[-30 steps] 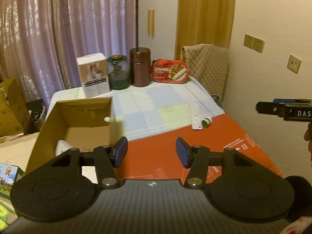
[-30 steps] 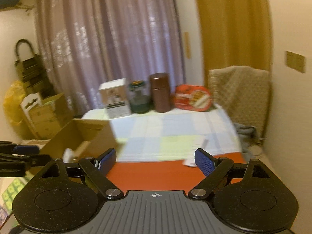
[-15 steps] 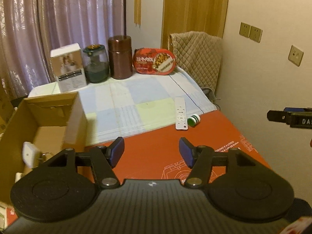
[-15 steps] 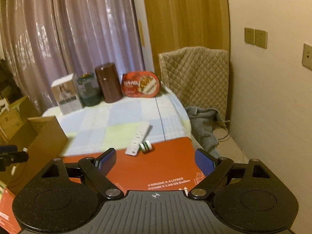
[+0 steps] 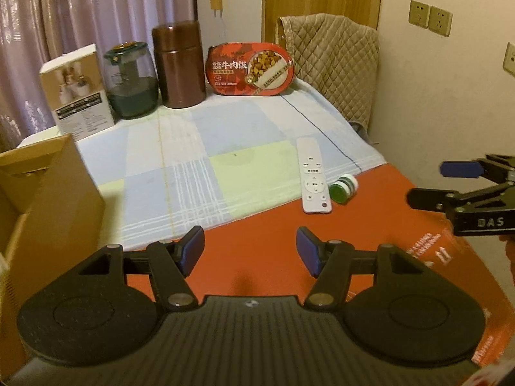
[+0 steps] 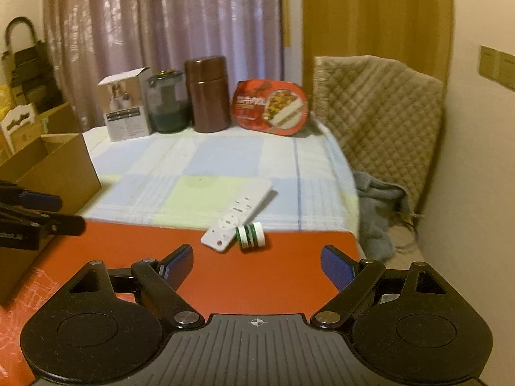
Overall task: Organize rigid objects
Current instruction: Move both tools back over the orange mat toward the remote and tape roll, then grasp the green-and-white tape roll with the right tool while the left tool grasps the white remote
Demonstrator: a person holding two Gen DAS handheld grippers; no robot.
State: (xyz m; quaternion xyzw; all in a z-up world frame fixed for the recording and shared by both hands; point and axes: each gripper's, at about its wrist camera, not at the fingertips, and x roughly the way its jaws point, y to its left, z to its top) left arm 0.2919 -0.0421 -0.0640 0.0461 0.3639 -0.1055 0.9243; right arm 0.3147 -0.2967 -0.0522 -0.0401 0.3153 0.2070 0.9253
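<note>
A white remote lies across the edge of the checked cloth, and a small green-and-white jar lies on its side right beside it on the red board. My left gripper hovers open over the red board, short of both, with nothing between its fingers. My right gripper is wide open and empty, its jaws closing slightly, with the remote and the jar just ahead of it. Each gripper shows at the edge of the other's view.
An open cardboard box stands at the left. Along the back stand a white carton, a glass jar, a brown canister and a red meal tray. A quilted chair and a wall close the right side.
Both grippers have sunk and come forward toward the table, so the remote and small jar look nearer. The left jaws stand wider than a second ago.
</note>
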